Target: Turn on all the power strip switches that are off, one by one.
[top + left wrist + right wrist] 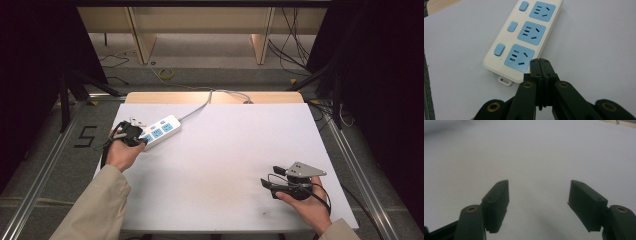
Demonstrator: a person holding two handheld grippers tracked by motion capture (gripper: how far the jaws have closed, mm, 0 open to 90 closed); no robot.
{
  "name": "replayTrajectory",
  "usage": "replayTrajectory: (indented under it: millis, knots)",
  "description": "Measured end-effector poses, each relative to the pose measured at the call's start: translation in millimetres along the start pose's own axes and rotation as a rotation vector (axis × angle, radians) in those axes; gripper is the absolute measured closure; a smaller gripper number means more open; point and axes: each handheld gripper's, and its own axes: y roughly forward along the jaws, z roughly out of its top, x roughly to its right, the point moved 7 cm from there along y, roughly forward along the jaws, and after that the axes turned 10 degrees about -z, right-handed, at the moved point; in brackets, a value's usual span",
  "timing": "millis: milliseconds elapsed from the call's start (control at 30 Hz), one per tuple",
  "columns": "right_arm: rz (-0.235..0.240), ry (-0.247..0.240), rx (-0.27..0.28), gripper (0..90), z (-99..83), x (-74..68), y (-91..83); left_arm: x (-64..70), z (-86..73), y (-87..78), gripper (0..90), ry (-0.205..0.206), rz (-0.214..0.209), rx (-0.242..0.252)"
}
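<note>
From above, my left hand-held gripper (pixel 134 134) sits at the near end of the power strip (pixel 160 131) on the tabletop's (pixel 225 165) far left; my right hand-held gripper (pixel 280 184) hovers near right. Left gripper view: jaws pressed together, tips over the strip's nearest socket (pixel 519 58). Right gripper view: jaws wide apart above bare tabletop.

Your only obstacle is the power strip (pixel 159 131) at the table's (pixel 225 165) far left corner, cord (pixel 200 107) trailing off the back; everywhere right of it lies open.
</note>
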Motion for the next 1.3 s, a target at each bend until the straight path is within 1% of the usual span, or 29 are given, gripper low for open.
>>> replayTrajectory:
  millis: [167, 200, 233, 467, 600, 633, 900, 1033, 1100, 1233, 1300]
  knots:
    - [-0.001, 0.001, 0.001, 33.6, 0.1, 0.0, 0.5, -3.7, 6.2, 2.3, 89.8, -0.001, 0.003, 0.009]
    - [0.001, 0.001, 0.001, 33.6, 0.0, -0.1, 0.4, -4.7, 7.4, 2.8, 89.8, 0.007, 0.003, 0.004]
    - [0.0, 0.001, 0.002, 33.6, 0.3, 0.0, 0.5, -4.9, 8.7, 4.1, 89.8, 0.003, 0.003, 0.012]
    - [0.0, 0.0, 0.003, 33.6, 0.2, 0.6, 0.5, -9.0, 14.7, 8.0, 89.8, 0.01, 0.006, 0.002]
    - [-0.001, 0.001, 0.002, 33.6, 0.1, 0.4, 0.6, -11.2, 19.1, 11.1, 89.8, 0.007, 0.005, 0.01]
    - [-0.001, 0.001, 0.002, 33.6, 0.1, 0.4, 0.6, -12.5, 19.9, 11.7, 89.8, 0.012, 0.005, 0.002]
    - [0.001, 0.001, 0.001, 33.6, -0.1, 0.4, 0.8, -16.1, 30.3, 16.4, 89.8, 0.022, 0.008, 0.008]
    - [0.0, 0.002, 0.001, 33.6, -0.1, 0.6, 0.7, -17.4, 34.7, 20.6, 89.8, 0.022, -0.014, 0.011]
    - [0.0, 0.004, 0.0, 33.6, -0.3, 0.8, 0.6, -18.5, 36.3, 21.9, 89.8, 0.027, -0.012, 0.007]
    - [0.0, 0.001, 0.0, 33.6, -0.3, 0.9, 0.5, -20.2, 41.2, 25.8, 89.8, 0.021, -0.011, 0.022]
    - [0.0, -0.001, 0.002, 33.6, -0.2, 0.9, 0.5, -21.6, 42.7, 26.5, 89.8, 0.028, -0.007, 0.017]
